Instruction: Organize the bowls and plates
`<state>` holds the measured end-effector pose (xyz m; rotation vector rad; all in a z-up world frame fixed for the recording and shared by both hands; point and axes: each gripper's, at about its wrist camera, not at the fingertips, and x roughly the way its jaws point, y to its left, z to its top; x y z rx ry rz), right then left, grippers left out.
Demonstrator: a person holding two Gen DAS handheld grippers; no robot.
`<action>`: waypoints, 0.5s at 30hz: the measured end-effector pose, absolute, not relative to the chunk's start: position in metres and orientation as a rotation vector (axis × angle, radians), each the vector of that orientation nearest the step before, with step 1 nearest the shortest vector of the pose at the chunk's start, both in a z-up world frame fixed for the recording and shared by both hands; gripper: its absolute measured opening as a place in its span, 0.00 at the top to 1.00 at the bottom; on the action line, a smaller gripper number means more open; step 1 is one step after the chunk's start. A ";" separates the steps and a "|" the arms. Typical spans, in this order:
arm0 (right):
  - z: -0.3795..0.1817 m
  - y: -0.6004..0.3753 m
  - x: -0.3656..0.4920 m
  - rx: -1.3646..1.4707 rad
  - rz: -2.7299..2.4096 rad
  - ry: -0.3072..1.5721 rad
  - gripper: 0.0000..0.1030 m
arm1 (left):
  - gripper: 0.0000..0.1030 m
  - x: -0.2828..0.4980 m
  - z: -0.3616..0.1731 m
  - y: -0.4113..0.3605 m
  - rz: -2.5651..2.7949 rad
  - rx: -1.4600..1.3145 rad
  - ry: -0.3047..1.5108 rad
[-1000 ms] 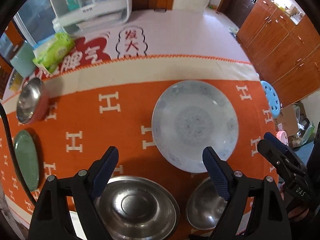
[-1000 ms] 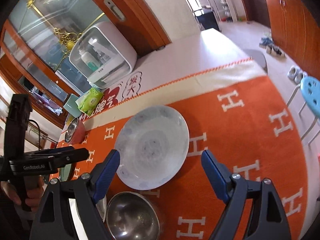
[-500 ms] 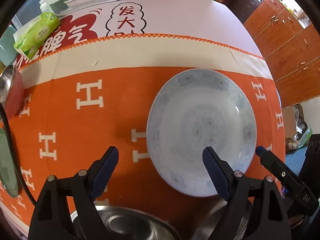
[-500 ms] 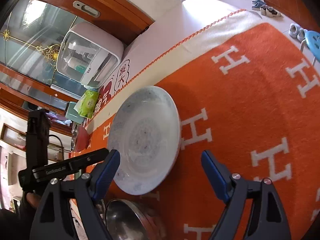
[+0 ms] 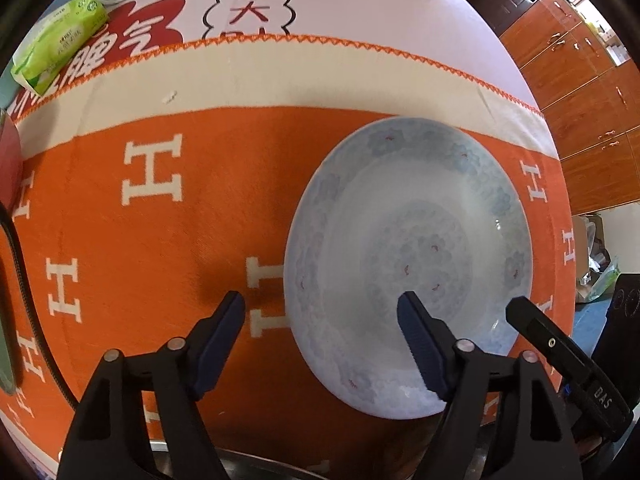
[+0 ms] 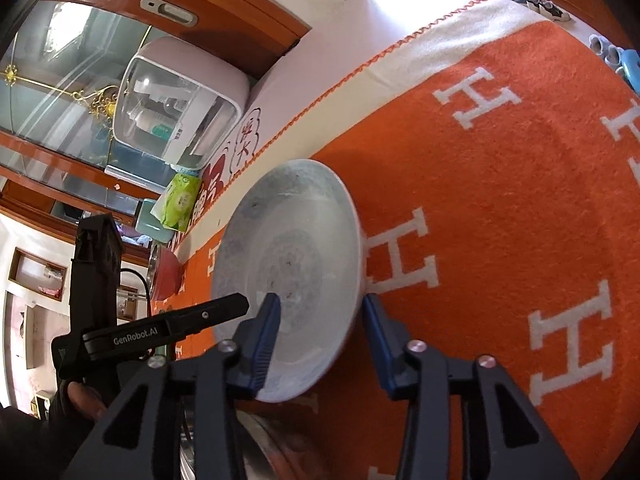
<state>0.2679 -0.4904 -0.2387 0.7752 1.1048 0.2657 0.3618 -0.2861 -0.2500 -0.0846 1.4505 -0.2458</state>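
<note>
Stage: early, grasp in progress | blue-patterned plate [image 5: 408, 264] flat on orange cloth [image 5: 160, 248], frame centre-right | right gripper [image 6: 320, 328] closing astride its near rim | left gripper [image 5: 320, 320] closing astride left rim | remaining: lift, stack; red bowl [image 6: 166, 272] unsorted, frame left.

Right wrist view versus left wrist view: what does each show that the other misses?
Only the right wrist view shows the pink cabinet, the red bowl and shoes on the floor. Only the left wrist view shows the wooden cupboards. Both show the pale blue plate on the orange H-patterned cloth, the green tissue pack, and each closing tool astride the plate's rim.
</note>
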 end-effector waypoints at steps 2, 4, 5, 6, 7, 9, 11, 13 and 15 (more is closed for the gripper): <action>-0.242 -0.492 0.268 0.788 0.258 1.109 0.70 | 0.33 0.363 -0.254 -0.287 -0.242 -0.091 1.460; -0.244 -0.494 0.268 0.801 0.257 1.106 0.73 | 0.34 0.363 -0.254 -0.288 -0.242 -0.087 1.451; -0.244 -0.494 0.268 0.805 0.257 1.103 0.73 | 0.34 0.363 -0.254 -0.289 -0.240 -0.079 1.454; -0.245 -0.495 0.268 0.806 0.255 1.102 0.73 | 0.35 0.363 -0.254 -0.291 -0.239 -0.068 1.454; -0.246 -0.495 0.268 0.806 0.251 1.102 0.76 | 0.35 0.362 -0.253 -0.291 -0.239 -0.061 1.453; -0.248 -0.495 0.270 0.809 0.242 1.105 0.80 | 0.36 0.362 -0.254 -0.291 -0.238 -0.049 1.450; -0.251 -0.496 0.271 0.818 0.242 1.110 0.83 | 0.40 0.363 -0.252 -0.292 -0.235 -0.039 1.447; -0.253 -0.496 0.272 0.826 0.247 1.110 0.85 | 0.41 0.363 -0.252 -0.293 -0.237 -0.028 1.446; -0.254 -0.497 0.272 0.835 0.253 1.107 0.85 | 0.41 0.363 -0.253 -0.296 -0.236 -0.011 1.444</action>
